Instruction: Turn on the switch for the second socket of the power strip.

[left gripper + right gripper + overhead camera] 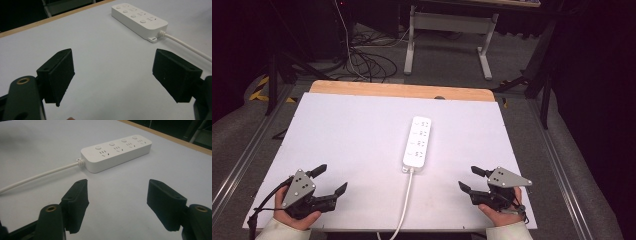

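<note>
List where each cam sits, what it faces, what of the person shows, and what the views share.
High view: above the person's side, looking forward and down at the table; hands hold the left gripper and right gripper, both open.
Left gripper view: on the left gripper, facing the strip up and to its right.
Right gripper view: on the right gripper, facing the strip ahead.
Shared: strip and its cord.

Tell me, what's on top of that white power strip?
Nothing rests on the power strip. Its top shows four round buttons and four sets of socket holes, all unplugged. Its white cord leaves the near end and runs off the table edge. What's underneath the strip is covered.
</note>
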### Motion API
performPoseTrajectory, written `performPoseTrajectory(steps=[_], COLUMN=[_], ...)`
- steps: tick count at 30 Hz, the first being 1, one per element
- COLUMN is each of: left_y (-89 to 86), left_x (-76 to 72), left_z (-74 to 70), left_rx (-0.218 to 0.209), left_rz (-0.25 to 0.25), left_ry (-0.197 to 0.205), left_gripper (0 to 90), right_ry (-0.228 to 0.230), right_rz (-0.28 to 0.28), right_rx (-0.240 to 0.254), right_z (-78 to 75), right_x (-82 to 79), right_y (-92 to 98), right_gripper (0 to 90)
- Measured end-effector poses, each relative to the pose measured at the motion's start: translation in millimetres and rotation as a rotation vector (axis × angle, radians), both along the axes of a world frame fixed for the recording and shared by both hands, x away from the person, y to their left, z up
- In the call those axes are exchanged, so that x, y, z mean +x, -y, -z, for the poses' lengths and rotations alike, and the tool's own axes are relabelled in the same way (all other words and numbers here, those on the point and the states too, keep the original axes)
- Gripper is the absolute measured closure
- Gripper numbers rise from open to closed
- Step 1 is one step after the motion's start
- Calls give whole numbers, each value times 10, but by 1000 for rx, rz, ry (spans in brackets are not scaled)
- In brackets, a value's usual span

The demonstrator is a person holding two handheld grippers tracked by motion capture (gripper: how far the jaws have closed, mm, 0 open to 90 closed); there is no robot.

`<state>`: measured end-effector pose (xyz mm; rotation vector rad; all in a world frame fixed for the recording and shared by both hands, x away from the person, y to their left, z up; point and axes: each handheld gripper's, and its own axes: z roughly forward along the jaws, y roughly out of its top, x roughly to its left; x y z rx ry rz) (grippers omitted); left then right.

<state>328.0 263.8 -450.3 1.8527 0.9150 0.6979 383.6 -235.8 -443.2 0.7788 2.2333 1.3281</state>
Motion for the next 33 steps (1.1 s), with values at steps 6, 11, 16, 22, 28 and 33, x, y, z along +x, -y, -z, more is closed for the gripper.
performPoseTrajectory(steps=[6,11,16,22,28,33], left_y=[1,-10,-14,-18,-18,-17], left_x=[1,1,3,-1,0,3], left_z=[-1,-5,-8,-11,-10,-9], left_rx=[-6,4,8,8,7,4], left_rz=[-1,0,-1,-6,-6,-8], left_ry=[-4,0,3,5,4,4], left_gripper=[179,180,180,180,180,180], right_ry=[-15,-30,-33,-32,-23,-17], right_rz=[-11,-25,-34,-43,-62,-70], right_rx=[-7,-13,-19,-55,-85,-90], right_z=[-73,-139,-254,-366,-471,-575], right_x=[38,85,169,256,336,404], right_y=[-49,-101,-172,-303,-402,-455], right_gripper=[404,432,444,444,444,443])
